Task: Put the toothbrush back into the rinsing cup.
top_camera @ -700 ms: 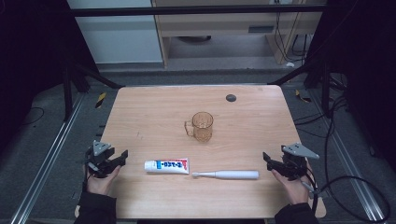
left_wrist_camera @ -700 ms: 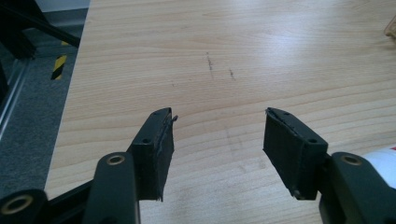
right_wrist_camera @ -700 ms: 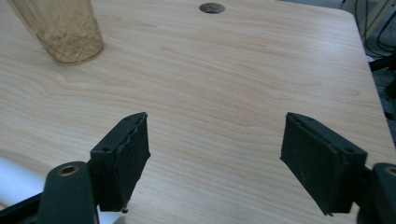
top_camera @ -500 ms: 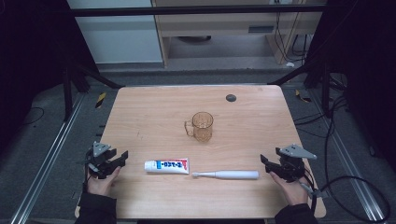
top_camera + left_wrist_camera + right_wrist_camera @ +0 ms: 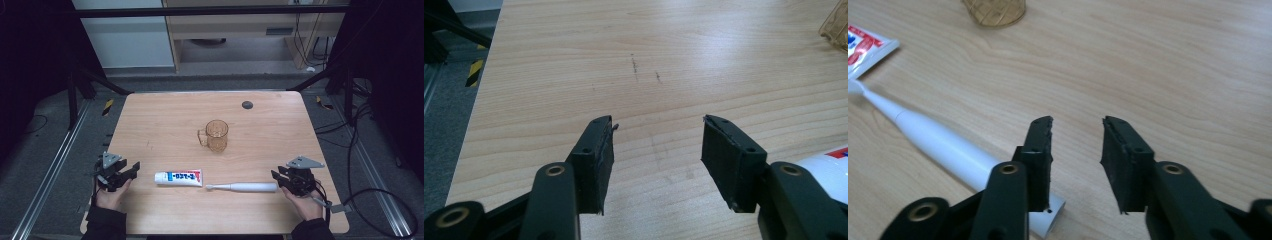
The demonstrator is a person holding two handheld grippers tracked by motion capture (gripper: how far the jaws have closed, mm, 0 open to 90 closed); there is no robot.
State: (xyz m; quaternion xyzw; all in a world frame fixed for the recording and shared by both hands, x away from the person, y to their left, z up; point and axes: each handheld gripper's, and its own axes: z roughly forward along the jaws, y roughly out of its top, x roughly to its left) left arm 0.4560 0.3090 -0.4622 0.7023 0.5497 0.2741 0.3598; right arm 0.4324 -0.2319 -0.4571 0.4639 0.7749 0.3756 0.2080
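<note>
Looking down from the high view, I see my two hands at the near edge of a pale wood table (image 5: 150,130) with rounded corners. My left gripper (image 5: 119,172) sits at about 8 o'clock from the table's middle, jaws spread wide over bare wood with nothing between them. My right gripper (image 5: 292,180) sits at about 4 o'clock, jaws apart at a narrower gap, also with nothing between them.

Between the two grippers, along the near part of the table, lie a tube (image 5: 178,177) and a toothbrush (image 5: 242,187), end to end. The white tube has a blue and red label; the writing is too small for me to read. It lies just at 3 o'clock from my left gripper, apart from the jaws. In the left gripper view its white end shows beside the right-hand jaw. The white toothbrush points its head toward the tube, and its butt end lies just beside my right gripper at 9 o'clock. In the right gripper view the handle (image 5: 943,145) runs under the left-hand jaw, outside the gap.

Farther out, near the table's middle, an amber see-through mug (image 5: 216,135) stands upright, handle toward 9 o'clock. Well beyond it, toward 12 o'clock near the far edge, is a small dark disc (image 5: 247,105).

Dark grey floor surrounds the table, with metal rails down both sides, black frame struts, yellow-and-black striped tape, loose cables at 3 o'clock, and pale cabinets at the far wall.
</note>
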